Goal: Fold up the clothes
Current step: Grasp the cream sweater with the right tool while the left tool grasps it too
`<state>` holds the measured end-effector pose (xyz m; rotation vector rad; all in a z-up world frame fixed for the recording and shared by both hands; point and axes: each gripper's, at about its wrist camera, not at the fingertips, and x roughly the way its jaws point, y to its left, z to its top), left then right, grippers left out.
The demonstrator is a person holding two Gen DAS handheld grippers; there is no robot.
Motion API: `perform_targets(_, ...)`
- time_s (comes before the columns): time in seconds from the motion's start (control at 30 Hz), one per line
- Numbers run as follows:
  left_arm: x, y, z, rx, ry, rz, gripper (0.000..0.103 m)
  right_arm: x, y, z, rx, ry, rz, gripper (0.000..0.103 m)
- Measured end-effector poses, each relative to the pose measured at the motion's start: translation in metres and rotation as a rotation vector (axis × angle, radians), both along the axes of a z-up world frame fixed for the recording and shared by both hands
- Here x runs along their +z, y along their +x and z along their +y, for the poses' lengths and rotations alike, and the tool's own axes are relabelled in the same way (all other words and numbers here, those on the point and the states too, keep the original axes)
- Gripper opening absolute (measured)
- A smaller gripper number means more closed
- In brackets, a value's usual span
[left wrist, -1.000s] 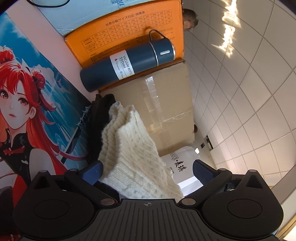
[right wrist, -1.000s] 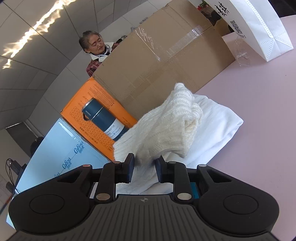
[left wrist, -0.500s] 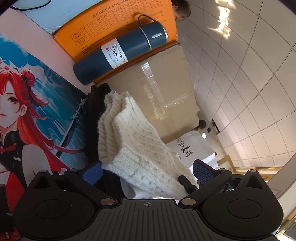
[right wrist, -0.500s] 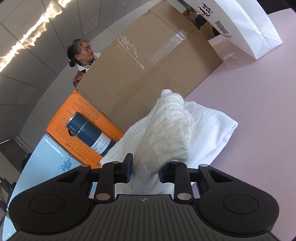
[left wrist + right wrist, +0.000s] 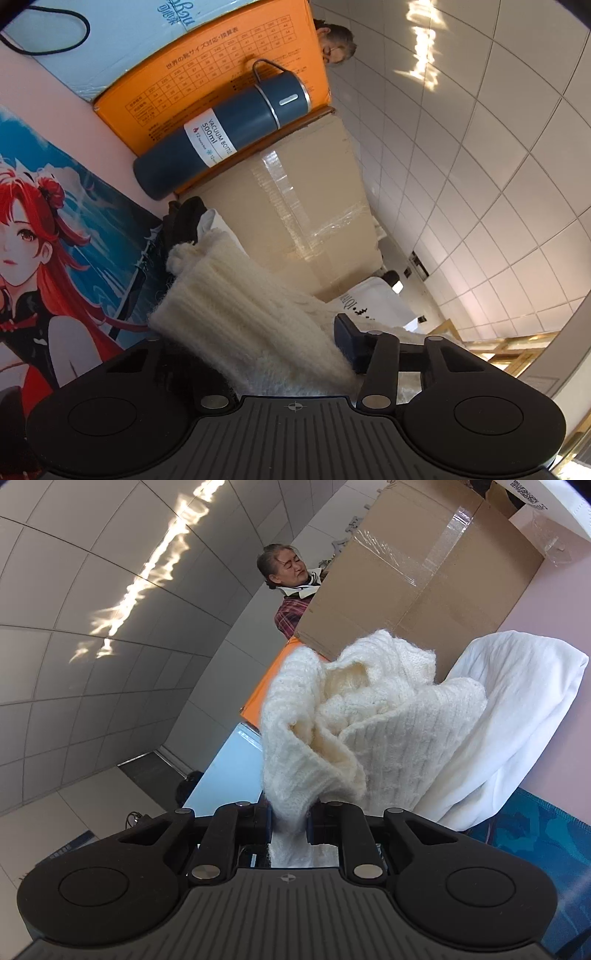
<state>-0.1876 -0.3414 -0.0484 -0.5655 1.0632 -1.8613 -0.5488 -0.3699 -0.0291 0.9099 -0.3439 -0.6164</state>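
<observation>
A cream knit sweater [image 5: 255, 317] lies bunched between both grippers. In the left wrist view my left gripper [image 5: 295, 339] has its jaws closing on a thick fold of it. One blue pad [image 5: 347, 339] presses the knit from the right, and the other finger is hidden under the wool. In the right wrist view my right gripper [image 5: 290, 823] is shut on an edge of the same sweater [image 5: 369, 716], which hangs crumpled ahead of it. A white garment [image 5: 517, 709] lies under and behind the knit. A black garment [image 5: 184, 221] shows beyond the knit in the left wrist view.
A dark blue vacuum bottle [image 5: 221, 136] lies against an orange box [image 5: 221, 74]. A taped cardboard box [image 5: 424, 572] stands behind the clothes on the pink table [image 5: 561, 602]. A printed anime mat [image 5: 55, 240] covers the near part. A person [image 5: 291, 602] is behind the boxes.
My left jaws have gone from wide open to closed in on the knit. The right jaws tightened on its edge and the sweater has bunched up nearer the right camera.
</observation>
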Motion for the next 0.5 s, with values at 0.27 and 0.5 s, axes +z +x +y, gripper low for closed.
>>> perform_targets(0.27, 0.043, 0.031, 0.061, 0.187, -0.132, -0.112, 0.035, 0.019, 0.024, 0.014, 0.094, -0.094, -0.028, 0.015)
perform_targets(0.5, 0.061, 0.089, 0.142, 0.411, -0.086, -0.298, 0.035, 0.021, 0.099, 0.019, 0.34, -0.096, -0.016, 0.015)
